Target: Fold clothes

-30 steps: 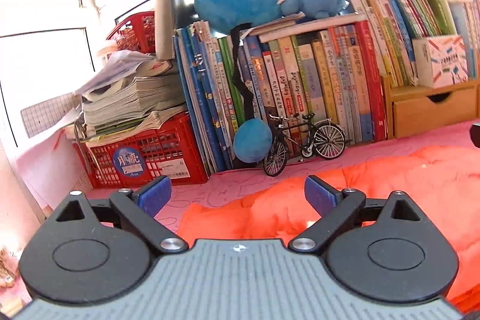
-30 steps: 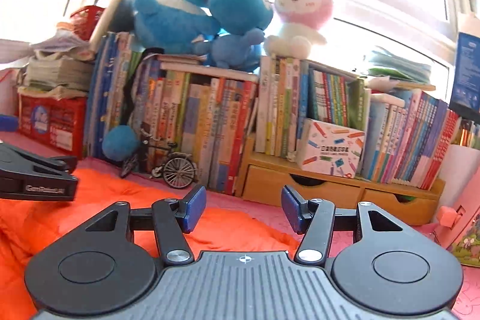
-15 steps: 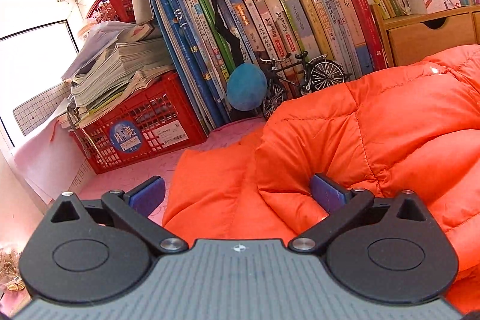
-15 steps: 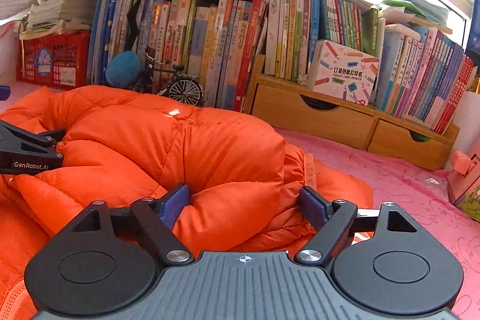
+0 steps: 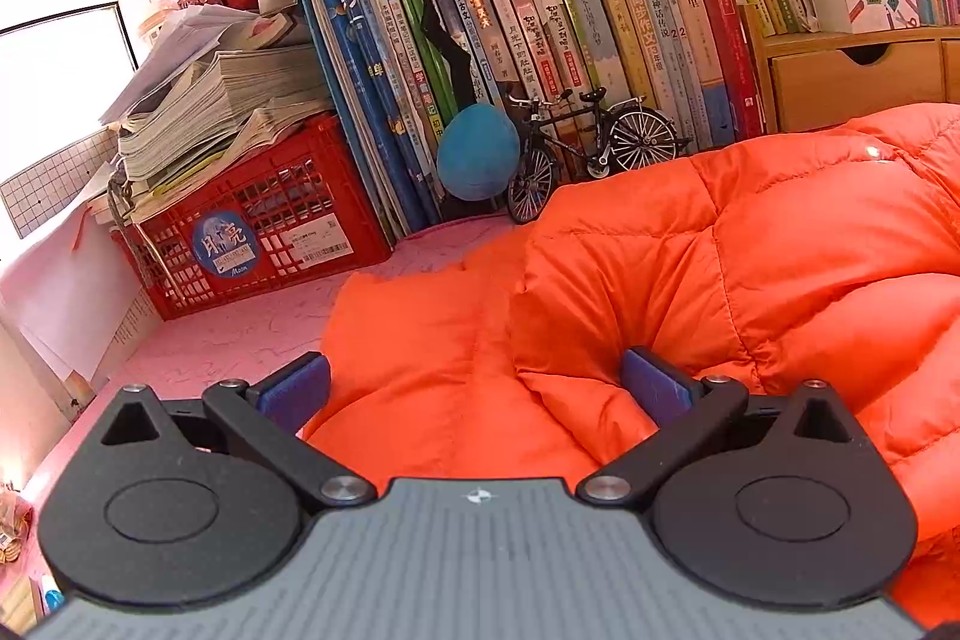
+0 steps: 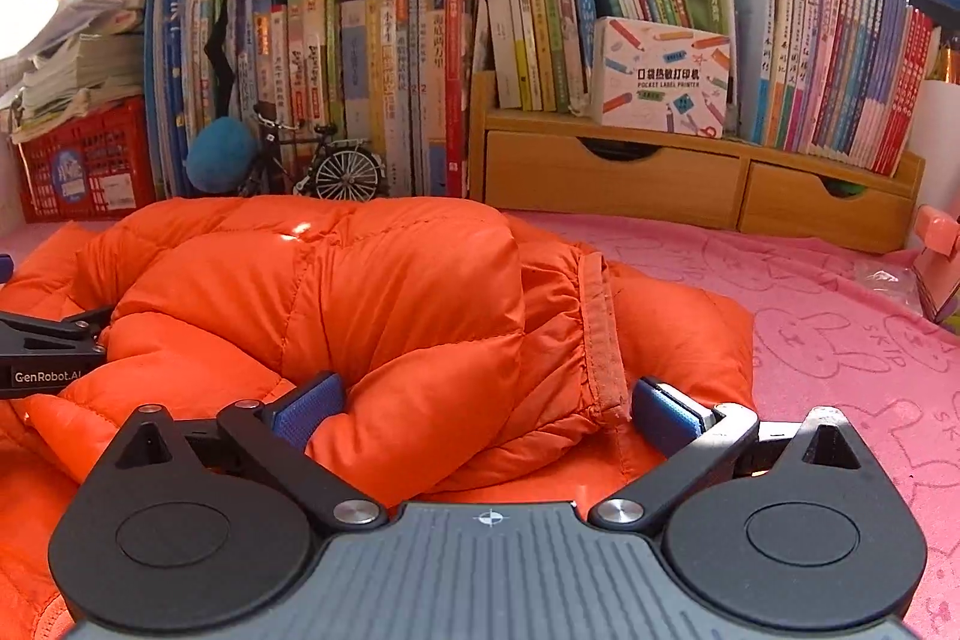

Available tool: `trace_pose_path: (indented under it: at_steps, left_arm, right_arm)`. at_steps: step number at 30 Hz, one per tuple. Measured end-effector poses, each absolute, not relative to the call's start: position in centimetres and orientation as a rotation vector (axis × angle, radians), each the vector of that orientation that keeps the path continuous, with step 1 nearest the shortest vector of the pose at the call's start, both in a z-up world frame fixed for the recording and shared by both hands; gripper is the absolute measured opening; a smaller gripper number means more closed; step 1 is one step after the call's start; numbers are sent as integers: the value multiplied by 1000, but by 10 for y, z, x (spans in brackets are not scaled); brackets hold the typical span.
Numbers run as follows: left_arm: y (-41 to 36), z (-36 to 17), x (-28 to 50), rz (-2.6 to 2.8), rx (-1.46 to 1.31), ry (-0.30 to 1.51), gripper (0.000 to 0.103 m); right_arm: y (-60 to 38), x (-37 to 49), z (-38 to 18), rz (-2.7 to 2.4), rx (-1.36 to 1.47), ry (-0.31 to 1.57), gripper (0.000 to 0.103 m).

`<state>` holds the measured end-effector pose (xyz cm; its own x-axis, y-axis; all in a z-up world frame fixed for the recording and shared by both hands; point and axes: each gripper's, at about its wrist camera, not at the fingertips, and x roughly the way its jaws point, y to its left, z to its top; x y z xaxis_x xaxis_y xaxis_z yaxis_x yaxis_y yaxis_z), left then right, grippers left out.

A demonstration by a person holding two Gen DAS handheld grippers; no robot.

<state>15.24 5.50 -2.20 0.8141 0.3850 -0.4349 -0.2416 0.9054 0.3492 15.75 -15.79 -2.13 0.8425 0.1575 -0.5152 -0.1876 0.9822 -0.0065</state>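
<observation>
Your left gripper [image 5: 474,391] and right gripper [image 6: 487,415] look alike: ribbed grey bodies with a small compass mark, black round-hubbed linkage arms with silver screws, blue textured pads [image 6: 306,409], and white "GenRobot.AI" lettering on the left one's side.

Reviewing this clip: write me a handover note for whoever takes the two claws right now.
Left claw: open wide, a fold of the orange puffer jacket between its pads, not pinched.
Right claw: jaws opening, the jacket's hemmed edge between them, no grip.
Jacket lies bunched on the pink mat, in front of the books.
Done: one part lies rolled over the rest.
Left: flatten it and finish the fold.
</observation>
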Motion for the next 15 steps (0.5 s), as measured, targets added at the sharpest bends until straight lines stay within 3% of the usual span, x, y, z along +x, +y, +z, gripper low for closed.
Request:
trace_pose_path:
  at_steps: [15]
  left_arm:
    - [57,-21,154,335,276,525,103]
  right_arm:
    - [-159,158,-22,185,-55,539,103]
